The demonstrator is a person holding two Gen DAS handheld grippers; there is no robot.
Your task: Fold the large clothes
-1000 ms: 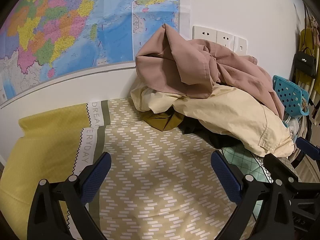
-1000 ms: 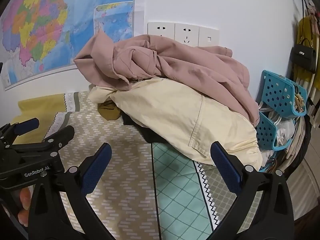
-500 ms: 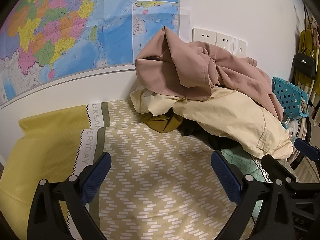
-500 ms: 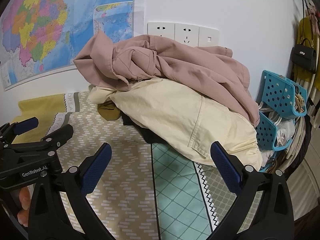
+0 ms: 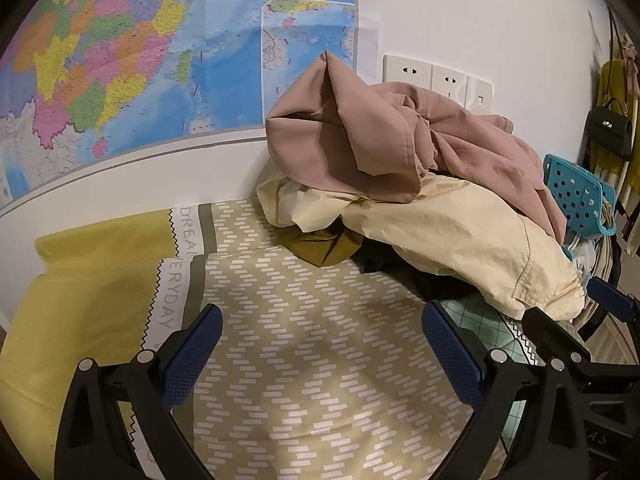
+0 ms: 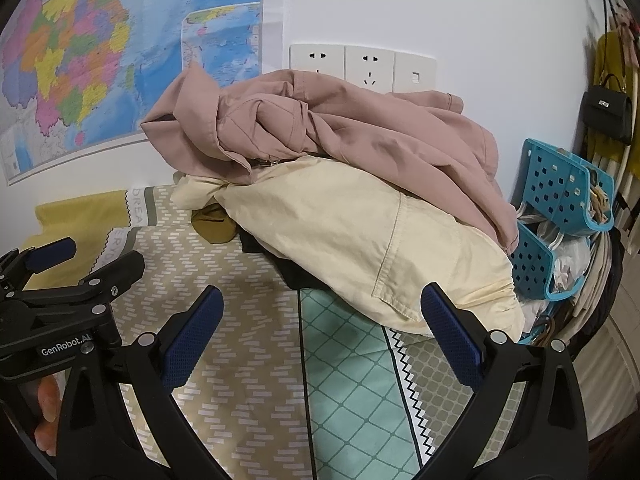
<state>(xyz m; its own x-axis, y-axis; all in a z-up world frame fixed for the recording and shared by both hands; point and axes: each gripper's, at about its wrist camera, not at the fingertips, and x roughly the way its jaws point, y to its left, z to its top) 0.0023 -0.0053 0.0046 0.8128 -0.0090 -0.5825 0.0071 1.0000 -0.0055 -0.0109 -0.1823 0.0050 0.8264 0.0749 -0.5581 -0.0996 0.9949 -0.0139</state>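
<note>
A heap of clothes lies on the bed against the wall. A dusty pink garment (image 5: 400, 140) (image 6: 360, 128) tops the heap, over a cream garment (image 5: 460, 236) (image 6: 344, 240). An olive piece (image 5: 320, 246) (image 6: 212, 226) and something black (image 6: 296, 272) poke out underneath. My left gripper (image 5: 320, 348) hovers open over the patterned bedspread (image 5: 312, 320), short of the heap. My right gripper (image 6: 320, 332) is open too, just in front of the cream garment's lower edge. In the right wrist view the left gripper (image 6: 76, 276) shows at the left edge.
A wall map (image 5: 140, 60) and sockets (image 6: 360, 66) hang behind the heap. Blue perforated baskets (image 6: 560, 208) with odds and ends stand at the right of the bed. A black handbag (image 6: 606, 110) hangs on the right wall. A yellow pillow (image 5: 80, 280) lies at the left.
Both grippers have shifted very slightly; the heap sits a touch higher in the left wrist view. Neither gripper has opened, shut or touched anything.
</note>
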